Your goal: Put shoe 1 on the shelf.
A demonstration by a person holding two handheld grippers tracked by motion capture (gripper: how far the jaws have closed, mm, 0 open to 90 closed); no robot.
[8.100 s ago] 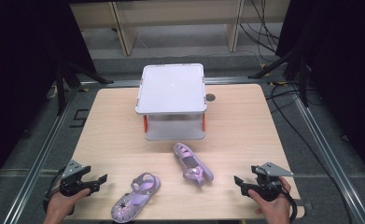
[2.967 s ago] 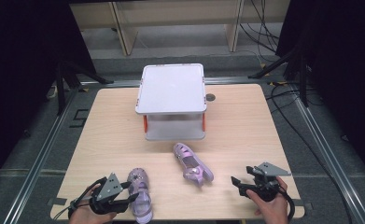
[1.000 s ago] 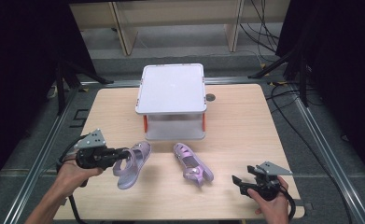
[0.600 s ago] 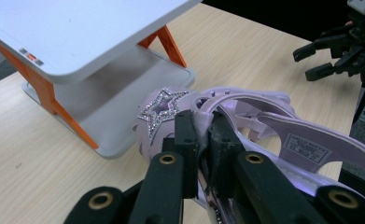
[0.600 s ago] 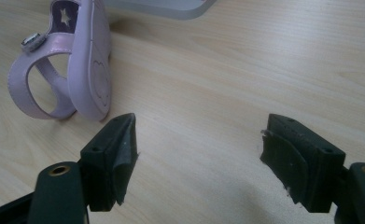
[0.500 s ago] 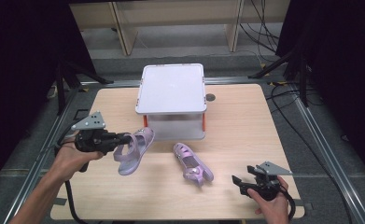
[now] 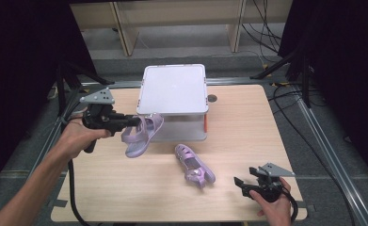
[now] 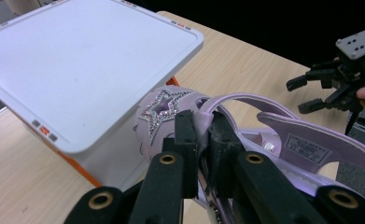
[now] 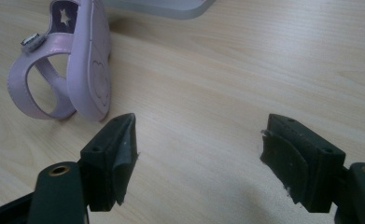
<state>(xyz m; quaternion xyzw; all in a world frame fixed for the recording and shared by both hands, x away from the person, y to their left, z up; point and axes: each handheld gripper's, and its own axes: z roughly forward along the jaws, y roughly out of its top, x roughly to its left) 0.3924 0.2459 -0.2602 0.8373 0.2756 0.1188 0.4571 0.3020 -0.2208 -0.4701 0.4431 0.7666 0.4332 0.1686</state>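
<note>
We see a lilac sandal (image 8: 283, 140) of smooth, slightly glossy plastic, with a glittery star (image 8: 164, 106) on its strap. The storage box lid (image 7: 173, 88) is matt white plastic. The table (image 7: 247, 122) is pale wood-grain, smooth. The left gripper (image 8: 200, 135) has matt black plastic jaws; its top plate (image 7: 98, 97) looks grey metal.

A wooden table (image 7: 247, 122) stands in a metal frame (image 7: 332, 155), with a round hole (image 7: 212, 98) near its far edge, and beyond it lie a grey floor (image 7: 181, 40), wooden shelf legs (image 7: 125, 28) and black cables (image 7: 266, 19).
</note>
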